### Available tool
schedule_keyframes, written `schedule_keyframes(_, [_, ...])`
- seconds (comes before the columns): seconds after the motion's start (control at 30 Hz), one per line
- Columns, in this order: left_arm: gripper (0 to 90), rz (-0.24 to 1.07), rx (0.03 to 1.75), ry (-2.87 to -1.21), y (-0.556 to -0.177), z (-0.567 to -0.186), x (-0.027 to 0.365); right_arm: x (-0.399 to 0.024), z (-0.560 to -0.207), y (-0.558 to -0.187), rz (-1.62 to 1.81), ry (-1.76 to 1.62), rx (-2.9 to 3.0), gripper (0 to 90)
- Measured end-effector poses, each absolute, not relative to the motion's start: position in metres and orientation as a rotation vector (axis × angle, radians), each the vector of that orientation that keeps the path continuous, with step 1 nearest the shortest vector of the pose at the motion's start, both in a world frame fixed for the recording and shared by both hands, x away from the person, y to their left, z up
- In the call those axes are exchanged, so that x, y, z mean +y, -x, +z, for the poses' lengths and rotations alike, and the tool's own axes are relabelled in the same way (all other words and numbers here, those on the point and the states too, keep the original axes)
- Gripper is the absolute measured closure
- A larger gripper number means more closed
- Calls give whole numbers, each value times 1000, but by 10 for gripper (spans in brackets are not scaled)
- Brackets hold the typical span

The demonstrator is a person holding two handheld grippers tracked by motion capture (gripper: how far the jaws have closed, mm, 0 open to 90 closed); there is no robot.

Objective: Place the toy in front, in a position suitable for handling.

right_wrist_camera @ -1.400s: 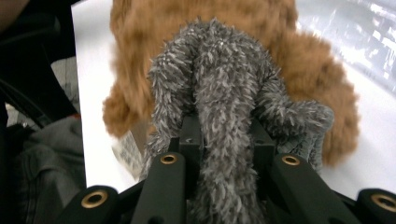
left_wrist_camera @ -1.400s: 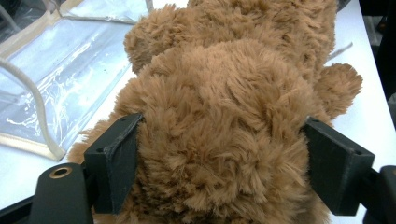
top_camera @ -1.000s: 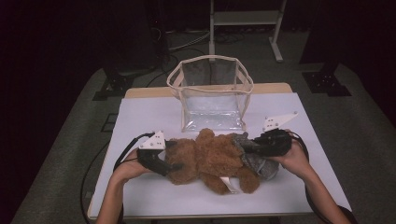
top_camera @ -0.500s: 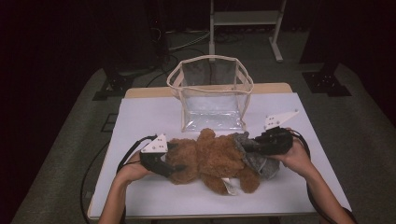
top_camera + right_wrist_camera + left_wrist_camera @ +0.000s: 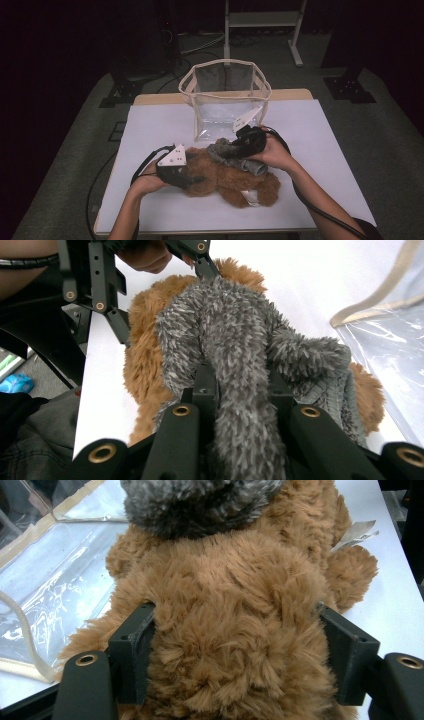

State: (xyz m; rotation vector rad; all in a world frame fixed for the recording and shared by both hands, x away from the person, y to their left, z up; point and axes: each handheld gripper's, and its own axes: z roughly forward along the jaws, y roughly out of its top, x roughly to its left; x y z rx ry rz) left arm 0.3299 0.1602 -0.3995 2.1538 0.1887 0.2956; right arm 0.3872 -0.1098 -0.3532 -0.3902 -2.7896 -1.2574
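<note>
I'm closing my left gripper [image 5: 186,176] around one end of the brown plush bear [image 5: 225,175], its jaws having just been coming in until both pads are pressing into the fur, while the bear is lying on its side on the white table [image 5: 320,150] just in front of the clear bag [image 5: 225,97]. My right gripper [image 5: 239,148] is clamping the grey fuzzy sock [image 5: 235,365], which is draping over the bear's upper side. As I'm judging it, both grips are being secured but nothing is resting in the bag yet, so lifting and packing both are left.
</note>
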Motion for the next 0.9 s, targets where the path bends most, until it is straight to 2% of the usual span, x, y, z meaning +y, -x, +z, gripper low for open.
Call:
schedule_keyframes(0.13, [262,282,189,-2166,-330,-398,165,-124,-353,-389,-1300,421,-2758,736])
schedule_keyframes(0.23, [186,268,206,-2188,-329,-395,167,-145,-353,-389,-1350,496,-2734,736])
schedule_keyframes(0.43, [93,257,241,-2202,-329,-392,172,-193,-364,-389,-1435,653,-2679,736])
schedule_keyframes(0.57, [20,252,222,-2190,-329,-399,168,-208,-371,-384,-1452,694,-2659,736])
schedule_keyframes(0.9, [0,401,196,-2206,-332,-413,149,-208,-385,-378,-1468,712,-2620,738])
